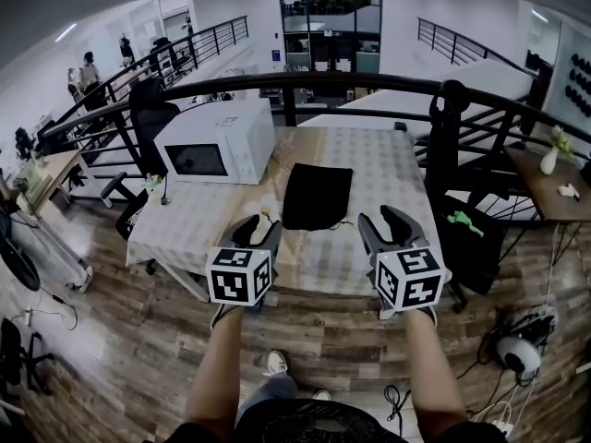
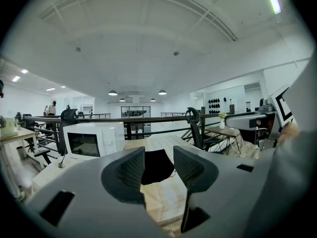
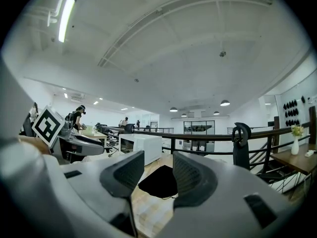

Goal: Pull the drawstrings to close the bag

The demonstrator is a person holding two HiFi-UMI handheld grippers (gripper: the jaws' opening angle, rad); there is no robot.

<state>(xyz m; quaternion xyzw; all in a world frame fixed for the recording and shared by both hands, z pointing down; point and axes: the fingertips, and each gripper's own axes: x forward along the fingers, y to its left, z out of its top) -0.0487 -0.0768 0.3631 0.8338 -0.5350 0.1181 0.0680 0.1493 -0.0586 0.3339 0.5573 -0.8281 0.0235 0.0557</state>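
Note:
A black drawstring bag [image 1: 317,195] lies flat on the checked tablecloth [image 1: 388,173], near the table's front edge. A thin cord [image 1: 347,221] trails from its near right corner. My left gripper [image 1: 261,226] hovers just short of the bag's near left corner, jaws open and empty. To the right of the bag's near edge, my right gripper [image 1: 379,218] is also open and holds nothing. The left gripper view shows the bag [image 2: 157,168] ahead between the jaws of that gripper [image 2: 158,151]. In the right gripper view, the bag [image 3: 161,182] lies beyond the open gripper [image 3: 158,157].
A white microwave [image 1: 219,141] stands on the table's left part, behind the left gripper. A black railing [image 1: 305,81] runs behind the table. A black office chair [image 1: 450,146] stands at the table's right side, and a side table with a vase [image 1: 550,162] stands further right.

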